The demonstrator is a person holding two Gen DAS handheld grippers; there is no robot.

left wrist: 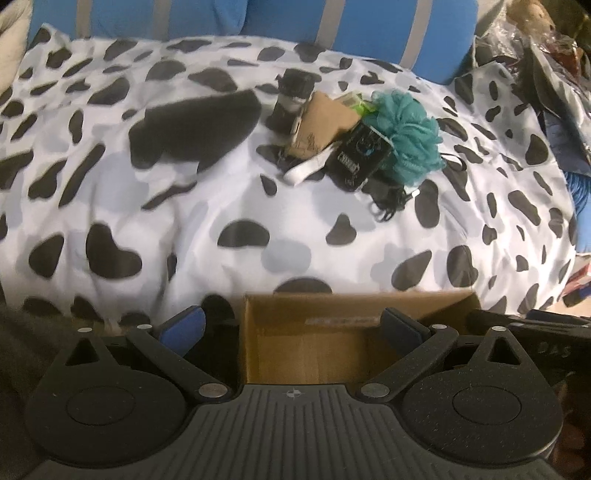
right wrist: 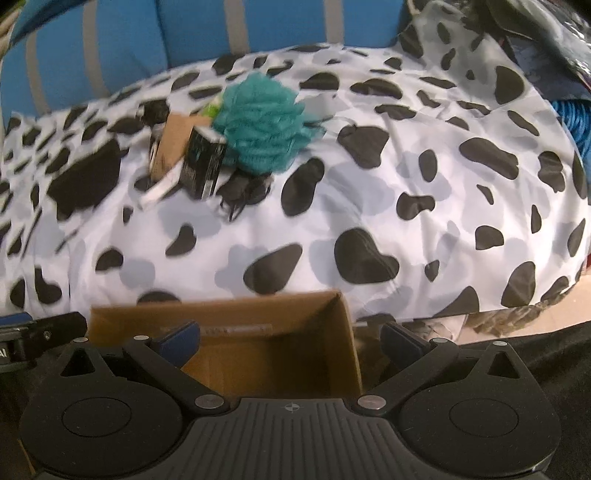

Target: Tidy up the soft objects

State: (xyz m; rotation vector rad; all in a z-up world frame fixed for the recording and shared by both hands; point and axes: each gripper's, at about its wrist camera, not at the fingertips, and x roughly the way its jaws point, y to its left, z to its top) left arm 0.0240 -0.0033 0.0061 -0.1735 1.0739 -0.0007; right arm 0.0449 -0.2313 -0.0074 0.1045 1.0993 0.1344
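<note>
**Both grippers spread above the cardboard box, soft things piled across the bed**

My left gripper (left wrist: pixel 291 325) has its blue-padded fingers spread wide with nothing between them, poised over the open brown cardboard box (left wrist: pixel 317 347) at the near edge of the bed. My right gripper (right wrist: pixel 291 338) is likewise apart and holds nothing; from its camera the same box (right wrist: pixel 258 354) sits under its left finger, while its right finger hangs outside the box wall.

Well beyond the box, on the white cow-print bedspread with black patches (left wrist: pixel 184 221), lies a small pile. The teal mesh bath pouf (left wrist: pixel 410 136) rests at its right side, touching a black packaged item with a printed label (left wrist: pixel 360 157). A tan cardboard-backed packet (left wrist: pixel 325 123) leans to the left of that, with a white strap (left wrist: pixel 304 171) below it and a tangle of black cords (left wrist: pixel 388 201) in front. Blue cushions with grey stripes (left wrist: pixel 369 29) stand behind the bed.
</note>
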